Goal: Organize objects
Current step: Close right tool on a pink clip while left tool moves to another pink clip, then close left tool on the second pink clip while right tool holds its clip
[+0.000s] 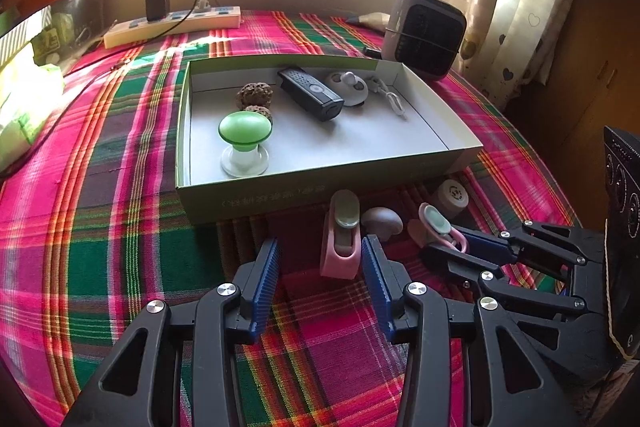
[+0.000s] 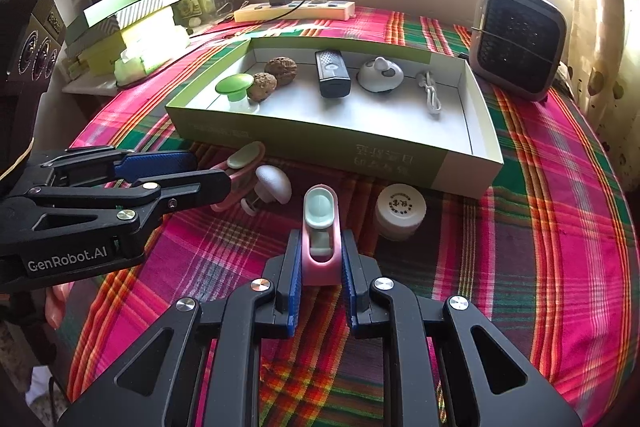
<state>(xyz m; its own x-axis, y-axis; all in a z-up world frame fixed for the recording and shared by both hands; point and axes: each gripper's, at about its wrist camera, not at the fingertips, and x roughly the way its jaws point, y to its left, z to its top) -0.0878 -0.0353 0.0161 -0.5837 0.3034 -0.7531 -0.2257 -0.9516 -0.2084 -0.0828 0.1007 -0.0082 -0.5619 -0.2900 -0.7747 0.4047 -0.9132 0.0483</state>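
An open cardboard box point(image 1: 320, 183) point(image 2: 400, 155) holds a green mushroom knob point(image 1: 244, 133) point(image 2: 235, 85), two walnuts point(image 1: 254, 95) point(image 2: 281, 69), a black remote point(image 1: 311, 94) point(image 2: 332, 73), a white gadget point(image 1: 347, 87) point(image 2: 380, 74) and a white cable point(image 1: 394, 99) point(image 2: 430, 95). In front of it lie two pink clips, a white mushroom point(image 1: 382, 223) point(image 2: 273, 185) and a white jar point(image 1: 451, 197) point(image 2: 400, 211). My left gripper point(image 1: 320, 263) is open around one pink clip point(image 1: 341, 239) point(image 2: 240, 171). My right gripper point(image 2: 320, 259) is shut on the other pink clip point(image 2: 320, 239) point(image 1: 438, 227).
A plaid cloth point(image 1: 120, 227) covers the table. A small heater point(image 1: 426, 35) point(image 2: 518, 43) stands behind the box at the right. A power strip point(image 1: 172, 27) point(image 2: 294, 11) with a charger lies at the back. Stacked boxes point(image 2: 132, 27) sit at the left.
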